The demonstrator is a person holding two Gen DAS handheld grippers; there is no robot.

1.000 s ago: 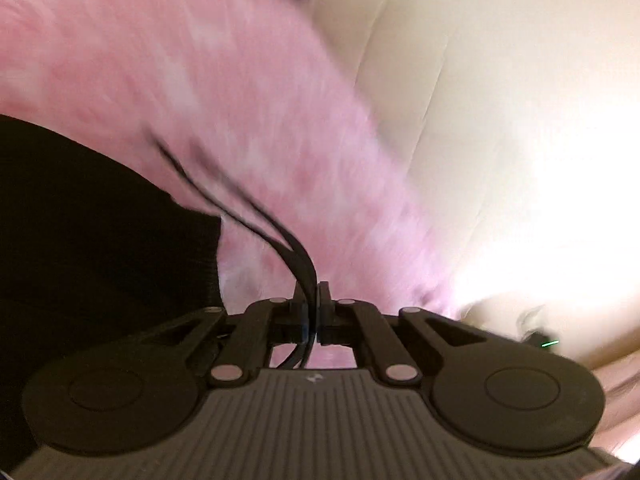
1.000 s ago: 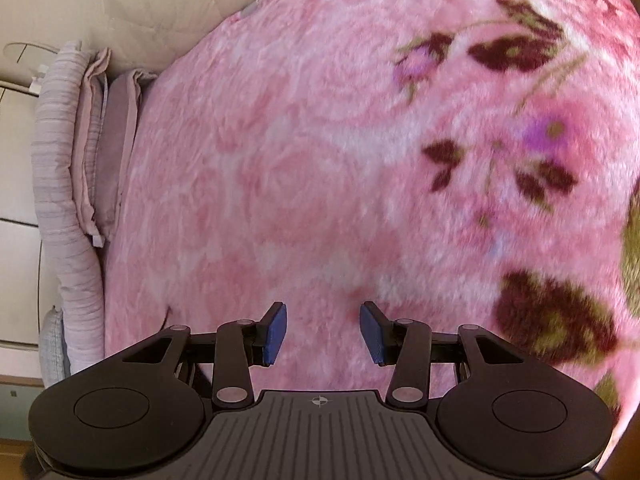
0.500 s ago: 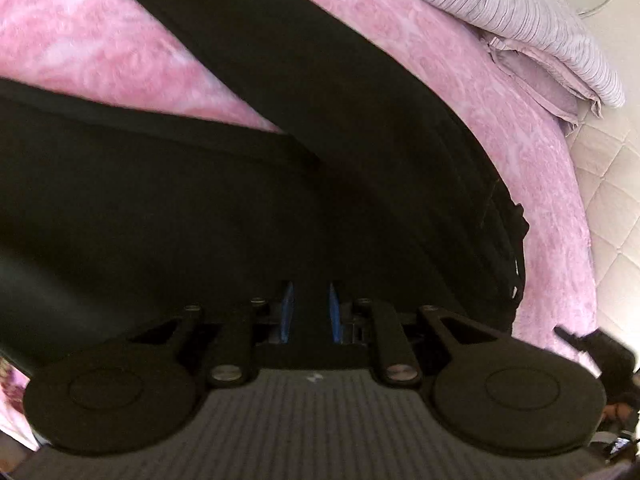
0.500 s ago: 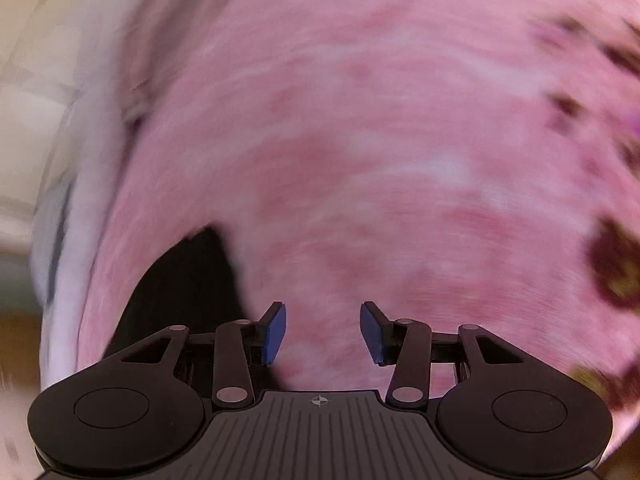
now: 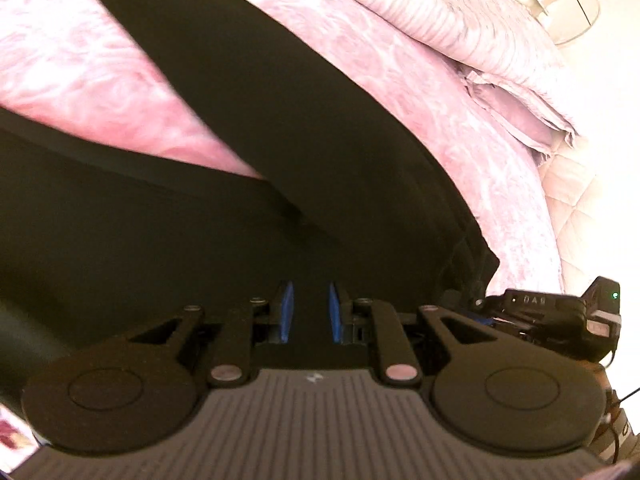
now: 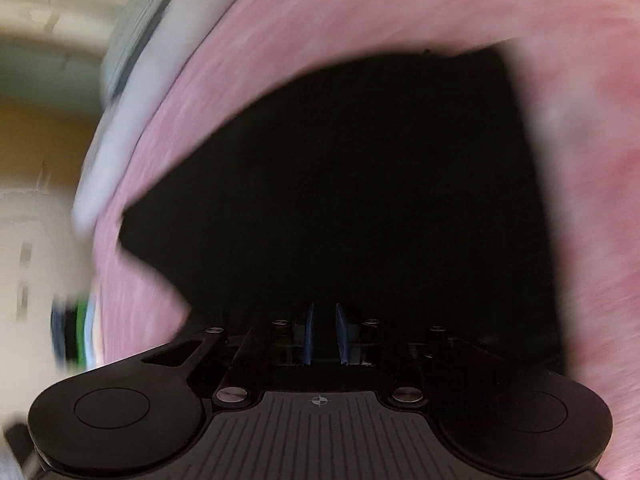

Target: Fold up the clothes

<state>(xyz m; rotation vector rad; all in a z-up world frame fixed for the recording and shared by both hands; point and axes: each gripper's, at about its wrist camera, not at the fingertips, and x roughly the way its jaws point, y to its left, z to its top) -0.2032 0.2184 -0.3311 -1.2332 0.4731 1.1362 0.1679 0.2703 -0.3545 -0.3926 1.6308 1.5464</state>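
A black garment (image 5: 304, 152) lies spread on a pink floral blanket (image 5: 80, 80); two long black parts fork apart in the left wrist view. My left gripper (image 5: 310, 312) hovers low over the garment, its blue pads a small gap apart with black cloth between or under them. The right wrist view is blurred: the garment (image 6: 360, 184) fills its middle and my right gripper (image 6: 322, 334) is over it, pads narrowly apart. I cannot tell whether either gripper pinches cloth. The right gripper's body (image 5: 560, 316) shows at the left view's right edge.
Striped pillows (image 5: 460, 28) lie along the bed's far side, with a quilted cream headboard (image 5: 580, 208) to the right. In the right wrist view the blanket's edge (image 6: 132, 160) and pale bedding (image 6: 116, 132) run along the left, with the room beyond blurred.
My left gripper let go of thin black cords and came down over the garment with pads slightly apart. My right gripper swung from bare blanket onto the garment and narrowed its jaws.
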